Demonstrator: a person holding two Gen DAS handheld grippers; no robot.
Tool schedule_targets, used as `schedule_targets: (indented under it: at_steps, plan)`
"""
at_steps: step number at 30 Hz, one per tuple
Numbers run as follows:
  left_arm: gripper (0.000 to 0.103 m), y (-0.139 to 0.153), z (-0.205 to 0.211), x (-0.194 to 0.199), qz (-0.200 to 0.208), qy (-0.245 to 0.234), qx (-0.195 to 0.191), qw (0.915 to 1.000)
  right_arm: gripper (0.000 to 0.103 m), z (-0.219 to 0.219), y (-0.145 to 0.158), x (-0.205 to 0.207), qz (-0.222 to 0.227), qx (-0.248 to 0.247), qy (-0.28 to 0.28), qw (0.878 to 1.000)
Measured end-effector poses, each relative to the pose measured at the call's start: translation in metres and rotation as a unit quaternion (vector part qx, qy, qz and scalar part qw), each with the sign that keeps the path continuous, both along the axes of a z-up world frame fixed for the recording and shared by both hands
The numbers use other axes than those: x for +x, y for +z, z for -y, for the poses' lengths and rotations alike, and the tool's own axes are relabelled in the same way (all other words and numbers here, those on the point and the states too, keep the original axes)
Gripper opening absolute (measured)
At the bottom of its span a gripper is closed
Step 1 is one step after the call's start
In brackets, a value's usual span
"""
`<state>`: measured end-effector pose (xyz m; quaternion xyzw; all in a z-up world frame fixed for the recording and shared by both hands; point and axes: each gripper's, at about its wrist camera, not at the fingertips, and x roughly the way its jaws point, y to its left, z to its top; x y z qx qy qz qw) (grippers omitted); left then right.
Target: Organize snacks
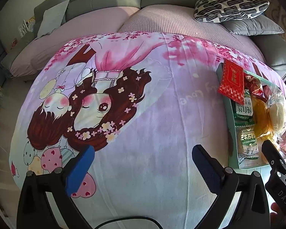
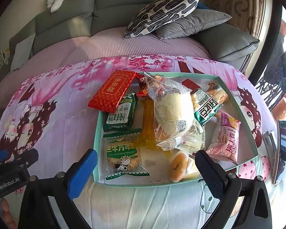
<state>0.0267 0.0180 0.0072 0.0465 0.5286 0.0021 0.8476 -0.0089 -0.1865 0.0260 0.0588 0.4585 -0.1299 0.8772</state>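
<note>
Both claws gape empty, left gripper labelled "GenRobot.AI", right gripper over the "biscuit" pack in the tray.

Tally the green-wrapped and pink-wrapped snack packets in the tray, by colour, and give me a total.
Green packets: 3
Pink packets: 1
Total: 4

Phone partly cut off
</note>
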Motion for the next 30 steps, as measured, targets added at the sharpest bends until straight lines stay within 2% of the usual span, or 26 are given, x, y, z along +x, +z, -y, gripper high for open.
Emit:
schedule_targets:
  at_steps: [30]
  plan:
    - [0.102,0.0009,0.0038,0.0036,-0.007,-0.006,-0.013,0.9999,0.103,0.0036,-0.0051,0.0015,-0.006,0.002,-0.001,1.0]
